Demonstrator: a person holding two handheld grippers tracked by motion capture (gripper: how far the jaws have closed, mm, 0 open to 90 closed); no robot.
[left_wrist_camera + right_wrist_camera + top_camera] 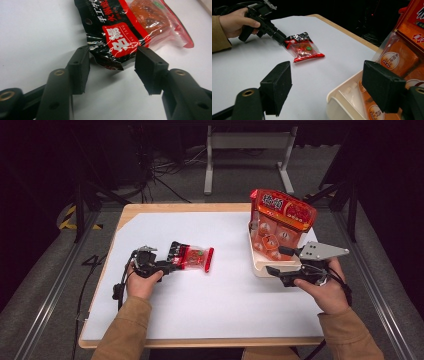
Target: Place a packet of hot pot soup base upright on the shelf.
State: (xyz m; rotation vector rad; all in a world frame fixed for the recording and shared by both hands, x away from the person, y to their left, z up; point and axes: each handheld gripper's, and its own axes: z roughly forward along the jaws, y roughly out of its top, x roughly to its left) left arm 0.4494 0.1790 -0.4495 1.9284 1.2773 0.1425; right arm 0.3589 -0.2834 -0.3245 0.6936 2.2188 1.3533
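Your left gripper (111,66) has its jaws set either side of the black end of the small sauce packet (130,27); the left pad looks to be at the crinkled edge, but I can't tell whether either pad presses yet. That packet lies flat on the white table cover (215,300), left of centre, its sealed end an easy place to pinch. Your right gripper (327,87) waits spread and empty at the cream tray (337,100), apparently steadying the spot where the large orange bag (282,217) stands upright.

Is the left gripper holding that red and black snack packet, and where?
Not quite: the left gripper has the snack packet by its black end between the jaws, pads barely touching.
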